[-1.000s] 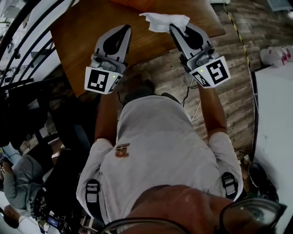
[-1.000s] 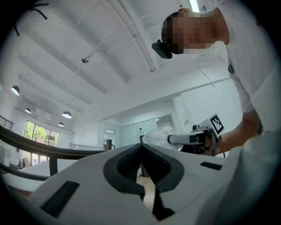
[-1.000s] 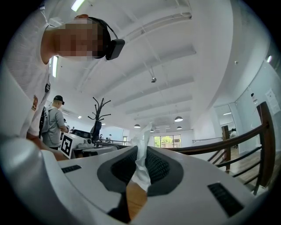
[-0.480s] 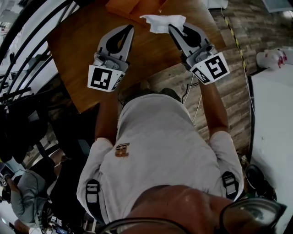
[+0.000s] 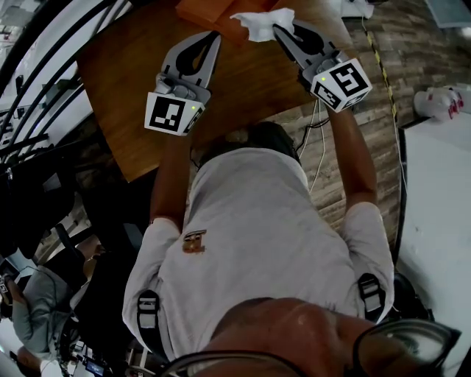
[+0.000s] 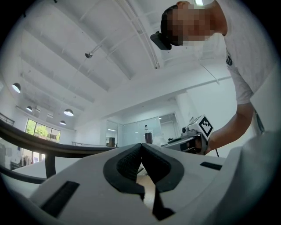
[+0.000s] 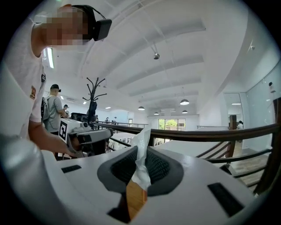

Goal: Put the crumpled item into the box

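A crumpled white paper hangs at the top of the head view, pinched at its edge by my right gripper. In the right gripper view the white paper is clamped between the dark pads. An orange box lies on the brown table at the top edge, and the paper is held just over its right end. My left gripper points at the box's near side with its jaws together and nothing in them. In the left gripper view the left gripper shows its tips touching.
The brown wooden table fills the upper left, its near edge running over a wood-plank floor. A black railing curves along the left. A white surface stands at the right, with a white bag by it.
Both grippers have moved forward across the table toward the orange box. The paper has gone with the right gripper and now sits at the box's right end.
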Demonstrator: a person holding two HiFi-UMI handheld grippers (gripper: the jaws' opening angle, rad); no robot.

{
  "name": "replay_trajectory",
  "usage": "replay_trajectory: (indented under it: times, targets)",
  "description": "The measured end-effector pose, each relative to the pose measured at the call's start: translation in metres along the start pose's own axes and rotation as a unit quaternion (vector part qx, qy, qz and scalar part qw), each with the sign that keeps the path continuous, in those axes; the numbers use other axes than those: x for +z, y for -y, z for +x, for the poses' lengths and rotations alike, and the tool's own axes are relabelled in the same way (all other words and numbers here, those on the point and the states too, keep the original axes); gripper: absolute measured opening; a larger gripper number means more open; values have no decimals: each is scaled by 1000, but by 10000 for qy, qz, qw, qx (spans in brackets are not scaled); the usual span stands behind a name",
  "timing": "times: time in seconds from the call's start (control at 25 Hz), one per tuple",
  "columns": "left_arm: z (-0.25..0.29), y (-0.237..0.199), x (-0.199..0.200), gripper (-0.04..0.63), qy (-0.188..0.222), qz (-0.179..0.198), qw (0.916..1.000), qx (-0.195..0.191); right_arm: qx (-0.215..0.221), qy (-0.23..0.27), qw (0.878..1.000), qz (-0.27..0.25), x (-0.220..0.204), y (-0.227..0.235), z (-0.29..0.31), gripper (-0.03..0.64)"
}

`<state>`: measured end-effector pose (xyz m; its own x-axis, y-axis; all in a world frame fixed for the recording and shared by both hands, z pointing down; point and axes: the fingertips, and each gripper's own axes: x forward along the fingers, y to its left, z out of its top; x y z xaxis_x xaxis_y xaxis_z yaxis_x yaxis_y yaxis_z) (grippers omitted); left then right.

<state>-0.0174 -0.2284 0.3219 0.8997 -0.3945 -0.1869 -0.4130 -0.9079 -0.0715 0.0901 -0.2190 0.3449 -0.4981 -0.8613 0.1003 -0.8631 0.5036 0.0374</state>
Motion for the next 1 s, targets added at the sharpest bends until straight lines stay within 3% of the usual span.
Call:
replay_trajectory:
  times: [0.6,0.8,1.0]
  targets:
    - [40,-33,-29,20,-246,108,9964,799,938,-1394,9856,-189,-66,67,72,65]
    - [59,-43,-44,20,-308,42,9946,993,1223,-1911,9738,-119,-94,92,96,66]
    - [72,-51,-57,20,-442,-15,9925,1139,1516,-2575,9543,49,-127,109,119,66]
